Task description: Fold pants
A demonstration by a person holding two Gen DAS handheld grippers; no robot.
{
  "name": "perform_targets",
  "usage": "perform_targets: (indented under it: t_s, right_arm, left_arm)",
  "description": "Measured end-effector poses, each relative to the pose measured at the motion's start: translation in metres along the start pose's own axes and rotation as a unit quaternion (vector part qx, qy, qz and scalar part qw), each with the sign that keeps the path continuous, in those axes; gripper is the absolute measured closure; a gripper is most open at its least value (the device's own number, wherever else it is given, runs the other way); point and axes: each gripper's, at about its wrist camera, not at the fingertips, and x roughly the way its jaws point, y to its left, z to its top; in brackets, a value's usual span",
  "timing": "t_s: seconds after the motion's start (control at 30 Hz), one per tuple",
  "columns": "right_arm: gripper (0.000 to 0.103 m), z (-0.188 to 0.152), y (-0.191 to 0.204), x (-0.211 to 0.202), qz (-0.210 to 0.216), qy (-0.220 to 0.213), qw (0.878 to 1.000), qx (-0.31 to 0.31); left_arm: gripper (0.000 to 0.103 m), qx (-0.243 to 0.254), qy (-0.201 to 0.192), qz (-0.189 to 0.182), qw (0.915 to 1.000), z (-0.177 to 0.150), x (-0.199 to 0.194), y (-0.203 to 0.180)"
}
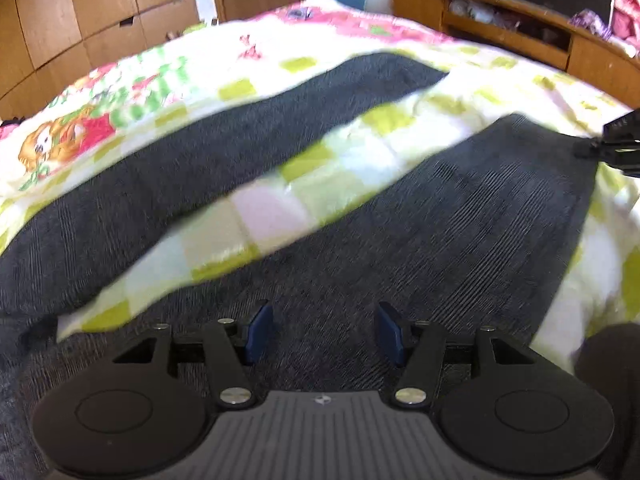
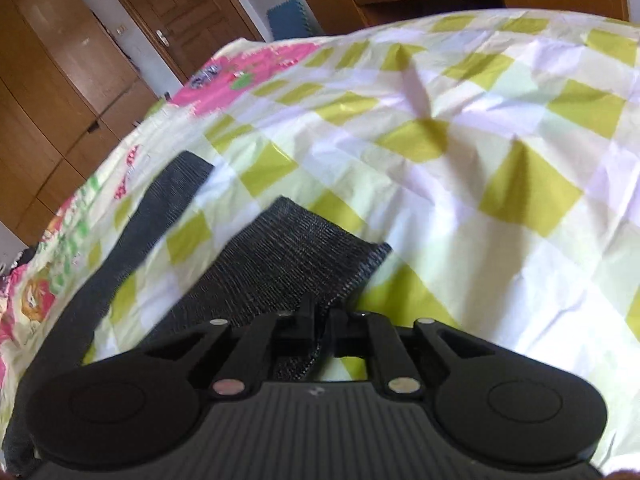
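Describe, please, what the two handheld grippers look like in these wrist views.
Both are matte black plastic. The left gripper has two round side discs, a grey ribbed centre plate with a small emblem, silver pivot screws on slanted black linkage bars, and dark blue rectangular finger pads. The right gripper has the same discs, ribbed plate, emblem and silver screws; its pads are not visible. No cables or sleeves show.

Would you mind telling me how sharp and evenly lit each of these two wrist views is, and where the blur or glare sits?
Left wrist view: the dark grey ribbed pants and checked green-and-white bedsheet are motion-smeared, and the sheet's far part is washed out by glare. Right wrist view: sharper, the pants' rib weave readable near the hem, sheet creases casting soft shadows. Both views: fisheye bends the wooden wardrobe and bed edge.
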Motion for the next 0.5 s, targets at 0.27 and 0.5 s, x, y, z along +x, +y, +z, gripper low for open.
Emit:
perform_targets:
  t_s: [0.27,0.5]
  right_arm:
    - [0.089,-0.006,0.049,-0.051,-0.033,-0.057,0.992,-0.108]
    - [0.081,-0.071,0.134,-0.039,0.035,0.049,0.976,-0.209]
  left_arm:
    - [0.033,-0.042,-0.009,0.047,0.998,-0.037,-0.032,0.054]
    - [0.022,-0.132,-0.008,0.087,0.9874,-0.106,-0.061,0.121]
